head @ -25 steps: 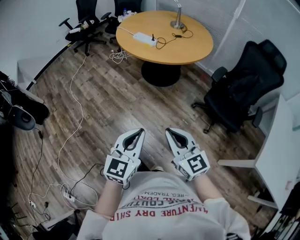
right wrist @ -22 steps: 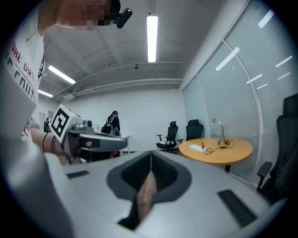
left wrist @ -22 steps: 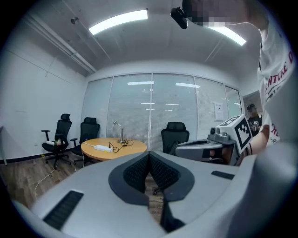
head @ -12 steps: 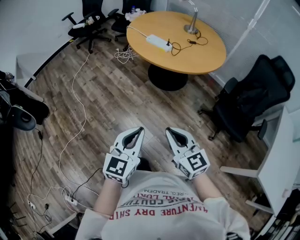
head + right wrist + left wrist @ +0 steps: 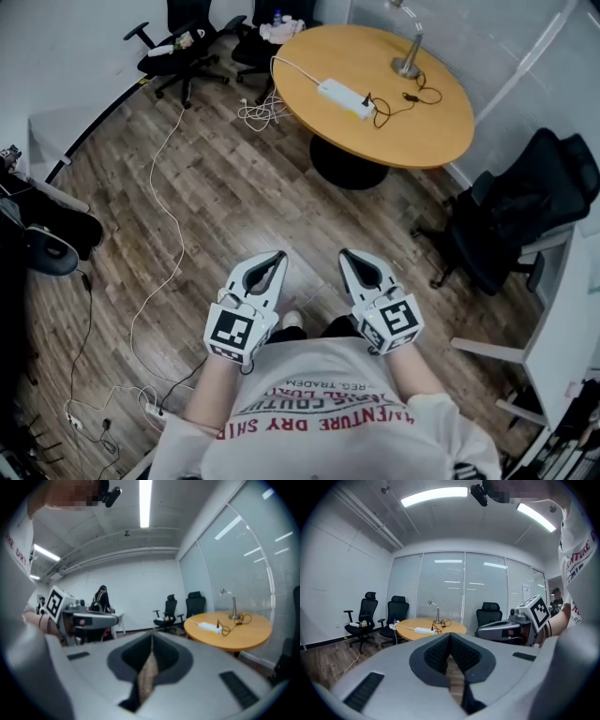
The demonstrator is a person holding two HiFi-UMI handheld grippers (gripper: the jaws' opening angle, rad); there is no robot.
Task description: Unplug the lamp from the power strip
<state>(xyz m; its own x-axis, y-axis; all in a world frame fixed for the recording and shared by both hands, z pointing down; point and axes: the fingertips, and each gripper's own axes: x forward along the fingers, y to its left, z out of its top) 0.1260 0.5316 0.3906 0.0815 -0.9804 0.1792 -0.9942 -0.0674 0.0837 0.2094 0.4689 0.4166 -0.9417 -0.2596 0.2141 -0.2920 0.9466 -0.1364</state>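
From the head view, the lamp [image 5: 407,64] sits at the top right of the frame, near the far edge of the round wooden table [image 5: 412,127]. It is a slim silvery desk lamp with a small round base and a thin neck rising out of the top of the picture. Its black cord [image 5: 412,97] lies in loose loops beside the base and runs to the white power strip [image 5: 343,97], where a black plug [image 5: 368,97] stands at the strip's right end. A white cable [image 5: 170,211] leaves the strip's other end, drops off the table's left side and trails down across the wood floor.

My left gripper [image 5: 276,256] and right gripper [image 5: 349,255] are side by side in the lower middle, well apart from the table. Each gripper view shows its jaws closed tip to tip with nothing between them, and the lamp [image 5: 436,613] small in the distance.
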